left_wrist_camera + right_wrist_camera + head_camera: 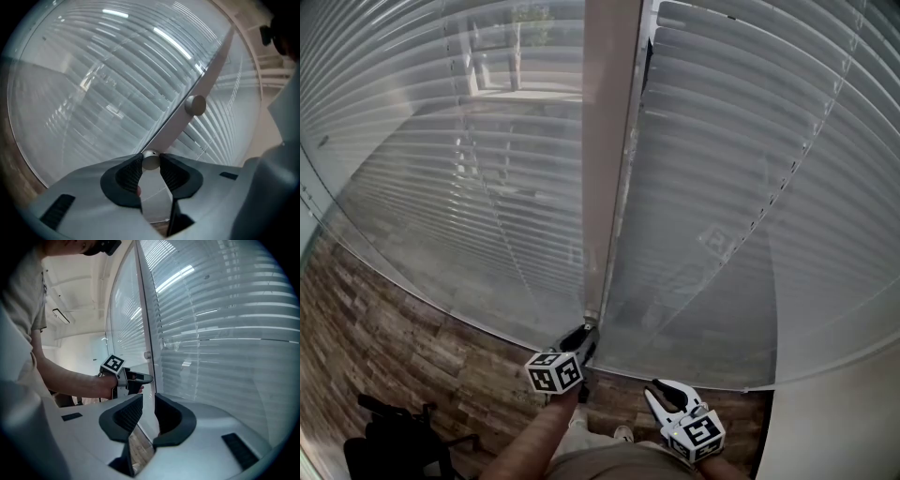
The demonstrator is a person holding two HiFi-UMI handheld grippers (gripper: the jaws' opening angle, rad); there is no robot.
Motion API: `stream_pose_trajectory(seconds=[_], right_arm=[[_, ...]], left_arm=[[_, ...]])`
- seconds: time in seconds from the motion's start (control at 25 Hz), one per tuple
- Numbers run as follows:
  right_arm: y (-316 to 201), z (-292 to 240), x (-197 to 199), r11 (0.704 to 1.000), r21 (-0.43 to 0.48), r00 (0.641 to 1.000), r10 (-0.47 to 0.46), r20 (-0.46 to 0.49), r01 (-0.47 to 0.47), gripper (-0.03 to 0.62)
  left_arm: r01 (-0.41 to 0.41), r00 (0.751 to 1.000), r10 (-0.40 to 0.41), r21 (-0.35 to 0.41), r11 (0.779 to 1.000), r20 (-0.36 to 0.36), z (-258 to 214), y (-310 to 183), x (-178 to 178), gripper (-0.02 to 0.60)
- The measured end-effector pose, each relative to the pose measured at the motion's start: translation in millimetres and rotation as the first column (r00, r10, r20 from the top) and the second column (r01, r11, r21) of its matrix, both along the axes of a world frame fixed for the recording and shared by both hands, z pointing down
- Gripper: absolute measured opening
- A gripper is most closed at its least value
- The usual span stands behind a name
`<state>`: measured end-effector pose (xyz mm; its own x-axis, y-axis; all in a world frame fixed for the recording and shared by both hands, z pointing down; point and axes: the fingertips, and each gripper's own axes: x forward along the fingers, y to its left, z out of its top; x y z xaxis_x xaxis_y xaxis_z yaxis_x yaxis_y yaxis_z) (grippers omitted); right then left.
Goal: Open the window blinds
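Observation:
Two glazed panes with white slatted blinds (pixel 750 187) meet at a pale upright frame (pixel 609 141). On that frame sits a small round metal knob (pixel 150 160), and my left gripper (pixel 150 164) is shut on it, one dark pad on each side. A second knob (pixel 195 105) sits higher up the frame. In the head view the left gripper (pixel 581 339) touches the frame's foot and hides the knob. My right gripper (pixel 148 401) stands open with nothing between its pads, just right of the frame; in the head view the right gripper (pixel 661 392) hangs lower right.
The left pane's slats (pixel 487 141) let some outside view through; the right pane's slats look flat and closed. Below the windows runs wood-patterned flooring (pixel 412 356). A dark chair-like thing (pixel 394 436) stands at the lower left. A person's forearm (pixel 70 383) carries the left gripper.

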<state>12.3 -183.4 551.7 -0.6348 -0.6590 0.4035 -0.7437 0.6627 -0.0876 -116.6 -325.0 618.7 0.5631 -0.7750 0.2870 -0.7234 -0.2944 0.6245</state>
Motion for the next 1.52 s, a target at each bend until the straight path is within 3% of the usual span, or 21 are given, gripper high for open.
stream_pose_trajectory(seconds=[0.08, 0.12, 0.2, 0.28, 0.4, 0.68, 0.84, 1.16, 1.24, 1.4, 1.52], right_arm=[[0, 0, 0, 1.000, -0.003, 1.000, 0.000, -0.001, 0.000, 0.083], [1, 0, 0, 1.000, -0.003, 1.000, 0.001, -0.002, -0.001, 0.083], [2, 1, 1, 1.000, -0.004, 1.000, 0.002, -0.002, -0.002, 0.083], [2, 1, 1, 1.000, -0.005, 1.000, 0.000, -0.002, 0.000, 0.083], [2, 0, 0, 1.000, -0.006, 1.000, -0.001, 0.001, 0.001, 0.083], [4, 4, -3, 1.000, -0.007, 1.000, -0.006, 0.000, 0.006, 0.083], [5, 3, -2, 1.000, -0.006, 1.000, -0.003, -0.002, 0.003, 0.083], [7, 13, -6, 1.000, -0.016, 1.000, -0.008, -0.001, 0.008, 0.083], [5, 17, -7, 1.000, -0.017, 1.000, -0.009, 0.000, 0.009, 0.083], [3, 32, -8, 1.000, -0.009, 1.000, -0.014, 0.010, 0.014, 0.083], [4, 32, -8, 1.000, -0.013, 1.000, -0.014, 0.011, 0.014, 0.083]], left_arm=[[-0.002, 1.000, 0.002, 0.008, 1.000, 0.030, 0, 0, 0, 0.133], [0.002, 1.000, -0.002, -0.001, 1.000, -0.009, 0, 0, 0, 0.133], [0.013, 0.985, -0.020, -0.041, 0.999, -0.172, 2, 0, -2, 0.133], [0.010, 0.948, -0.033, -0.075, 0.997, -0.316, 1, 0, -2, 0.133], [-0.008, 0.893, -0.040, -0.105, 0.994, -0.448, 0, -1, -2, 0.133], [-0.062, 0.710, -0.061, -0.149, 0.987, -0.702, -2, 0, -2, 0.133], [-0.081, 0.640, -0.077, -0.167, 0.983, -0.765, 0, 1, -1, 0.133], [-0.154, 0.445, -0.116, -0.203, 0.967, -0.888, 10, 2, -5, 0.133], [-0.181, 0.377, -0.137, -0.218, 0.959, -0.916, 16, 0, -6, 0.133], [-0.237, 0.207, -0.184, -0.232, 0.943, -0.961, 33, -1, -5, 0.133], [-0.255, 0.126, -0.212, -0.238, 0.937, -0.969, 37, 1, -6, 0.133]])
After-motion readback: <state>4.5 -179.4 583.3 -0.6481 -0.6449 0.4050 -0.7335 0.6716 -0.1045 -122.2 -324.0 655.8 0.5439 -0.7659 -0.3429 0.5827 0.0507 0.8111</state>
